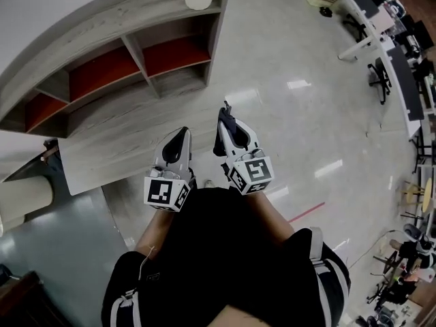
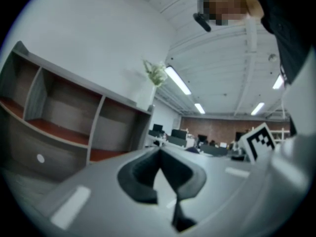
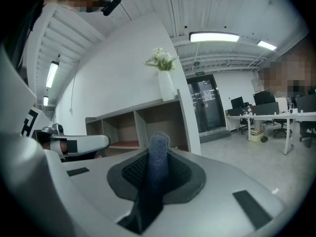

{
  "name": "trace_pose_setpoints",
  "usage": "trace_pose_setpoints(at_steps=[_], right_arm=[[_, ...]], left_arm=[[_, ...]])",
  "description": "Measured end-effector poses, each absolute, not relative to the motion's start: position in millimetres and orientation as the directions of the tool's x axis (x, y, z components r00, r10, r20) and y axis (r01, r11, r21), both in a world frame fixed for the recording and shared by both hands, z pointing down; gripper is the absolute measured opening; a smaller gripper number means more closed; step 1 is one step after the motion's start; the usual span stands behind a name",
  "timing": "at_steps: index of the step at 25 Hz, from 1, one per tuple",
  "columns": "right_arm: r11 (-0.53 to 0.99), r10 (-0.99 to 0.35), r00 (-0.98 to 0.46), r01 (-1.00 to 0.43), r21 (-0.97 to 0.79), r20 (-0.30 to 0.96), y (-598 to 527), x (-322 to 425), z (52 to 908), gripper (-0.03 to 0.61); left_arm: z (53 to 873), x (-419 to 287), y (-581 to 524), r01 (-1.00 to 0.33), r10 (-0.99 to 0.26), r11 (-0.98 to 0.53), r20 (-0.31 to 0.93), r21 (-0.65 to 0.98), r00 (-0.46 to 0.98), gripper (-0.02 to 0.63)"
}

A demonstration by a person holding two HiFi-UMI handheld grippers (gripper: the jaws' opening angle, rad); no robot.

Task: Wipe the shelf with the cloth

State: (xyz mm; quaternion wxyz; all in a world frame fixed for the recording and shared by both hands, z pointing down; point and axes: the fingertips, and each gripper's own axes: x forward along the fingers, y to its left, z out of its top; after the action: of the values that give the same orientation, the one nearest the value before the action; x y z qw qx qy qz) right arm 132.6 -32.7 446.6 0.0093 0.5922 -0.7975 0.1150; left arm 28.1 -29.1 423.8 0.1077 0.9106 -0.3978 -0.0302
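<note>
Close below me, my left claw (image 1: 182, 133) is pinched shut on nothing, and my right claw (image 1: 225, 109) clamps the dark blue cloth (image 3: 157, 162). At eleven o'clock stands the shelf (image 1: 129, 73) with red-floored bays, apart from the cloth.

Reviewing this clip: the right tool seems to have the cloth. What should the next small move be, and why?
Probably carry the right tool forward and to the left, toward the shelf. Its jaws are shut on the dark blue cloth, but it appears to hang over the floor beside the wooden surface, so the cloth touches nothing to wipe. The left tool is shut and empty.
</note>
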Motion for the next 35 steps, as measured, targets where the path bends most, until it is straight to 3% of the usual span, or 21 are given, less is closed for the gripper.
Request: trace_pose_setpoints(at_steps=[16,35], right_arm=[[0.152,-0.964,-0.171,-0.983,-0.106,0.203,-168,122,461,0.054],[0.256,-0.908,-0.273,-0.962,-0.096,0.317,-271,152,526,0.054]], left_arm=[[427,8,-151,-0.630,-0.644,-0.739,0.026,0.238,0.765,0.005],[433,31,-201,-0.750,-0.761,-0.619,0.061,0.231,0.646,0.005]])
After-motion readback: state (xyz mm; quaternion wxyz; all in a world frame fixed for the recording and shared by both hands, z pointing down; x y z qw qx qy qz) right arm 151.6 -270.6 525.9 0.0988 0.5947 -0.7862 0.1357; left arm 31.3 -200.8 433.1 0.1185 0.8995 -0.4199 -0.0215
